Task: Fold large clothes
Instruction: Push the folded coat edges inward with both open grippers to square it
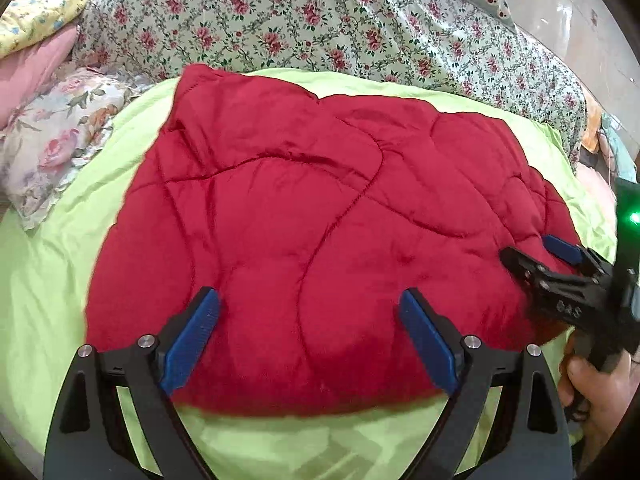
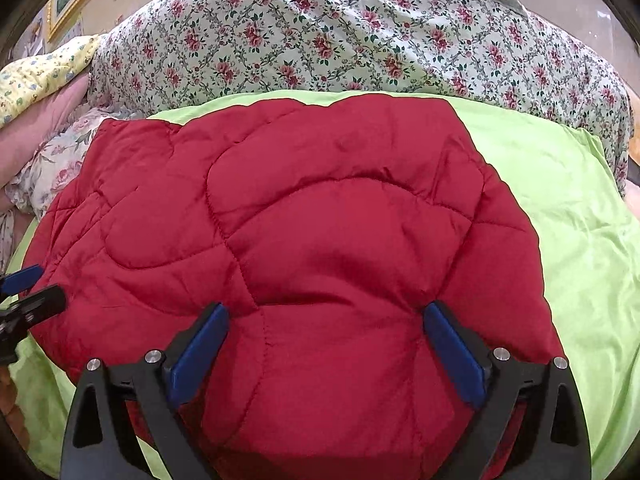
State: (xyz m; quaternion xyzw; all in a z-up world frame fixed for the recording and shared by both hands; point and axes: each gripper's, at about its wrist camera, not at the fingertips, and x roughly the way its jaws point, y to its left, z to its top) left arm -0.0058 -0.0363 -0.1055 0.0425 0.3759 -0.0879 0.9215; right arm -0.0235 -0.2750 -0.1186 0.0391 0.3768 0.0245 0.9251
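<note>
Underneath, green sheet [image 2: 560, 184]; floral bedding [image 2: 320, 40] heaped behind.

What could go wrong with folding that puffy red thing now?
The red quilt is thick and puffy, so the wide-open right gripper, whose fingers look pressed into it, might pinch only the top layer, and the fold could spring back.

It lies on a loose green sheet, so a grab near the edge by the open left gripper could catch the sheet too.
</note>
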